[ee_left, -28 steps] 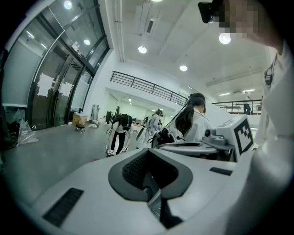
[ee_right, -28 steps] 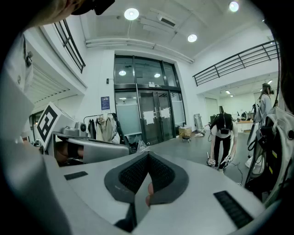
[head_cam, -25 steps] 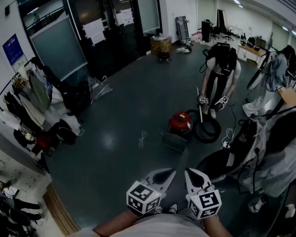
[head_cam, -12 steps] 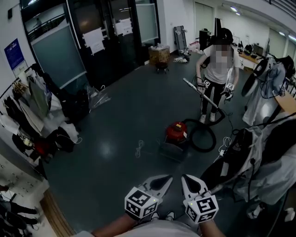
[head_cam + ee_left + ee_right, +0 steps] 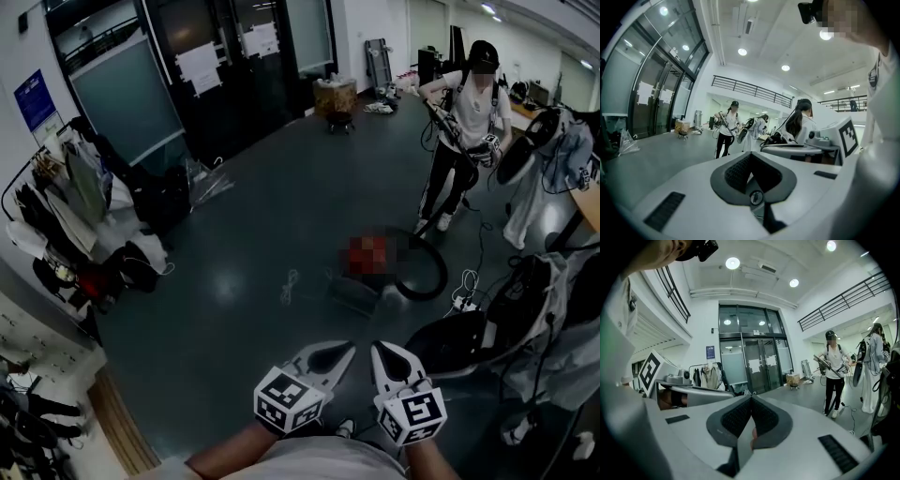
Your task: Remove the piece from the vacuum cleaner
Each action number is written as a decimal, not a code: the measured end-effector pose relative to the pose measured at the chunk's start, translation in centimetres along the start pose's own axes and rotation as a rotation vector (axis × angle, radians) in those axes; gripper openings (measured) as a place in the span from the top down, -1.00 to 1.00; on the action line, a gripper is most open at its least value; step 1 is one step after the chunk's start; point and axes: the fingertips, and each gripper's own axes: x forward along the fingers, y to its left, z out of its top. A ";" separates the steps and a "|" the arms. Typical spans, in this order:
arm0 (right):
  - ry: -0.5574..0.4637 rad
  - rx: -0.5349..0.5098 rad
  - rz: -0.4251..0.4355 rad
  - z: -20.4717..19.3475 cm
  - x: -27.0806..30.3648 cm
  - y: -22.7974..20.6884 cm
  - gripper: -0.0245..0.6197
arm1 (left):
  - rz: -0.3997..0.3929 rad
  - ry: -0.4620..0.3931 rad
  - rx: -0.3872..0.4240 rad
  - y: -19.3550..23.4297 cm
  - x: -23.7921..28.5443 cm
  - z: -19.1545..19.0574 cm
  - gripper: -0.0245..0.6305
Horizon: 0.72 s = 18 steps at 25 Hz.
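Observation:
The red vacuum cleaner stands on the dark floor a few steps ahead, with its black hose looped to its right. Beyond it another person stands upright and holds a long wand across the chest; the same person shows in the left gripper view and the right gripper view. My left gripper and right gripper hang side by side low in the head view, far short of the vacuum. Both are shut with nothing between the pads.
A clothes rack with hanging garments and bags lines the left wall. Glass doors stand at the back left, a box on a wheeled stand at the back. A loose cord lies left of the vacuum. Black bags and hung clothing crowd the right.
The other person has straightened up from bending over the vacuum, lifted the wand off the floor and stepped back to the right. My two grippers have barely shifted.

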 end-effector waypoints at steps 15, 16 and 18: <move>0.080 0.037 -0.051 -1.3 14.2 -5.0 0.88 | -0.027 0.052 -0.044 14.9 6.7 0.0 0.91; 0.086 0.038 -0.059 -1.2 16.0 -5.5 0.88 | -0.036 0.060 -0.035 16.6 7.5 0.2 0.91; 0.099 0.041 -0.075 -1.0 19.5 -6.7 0.88 | -0.055 0.081 -0.013 20.1 9.3 0.5 0.91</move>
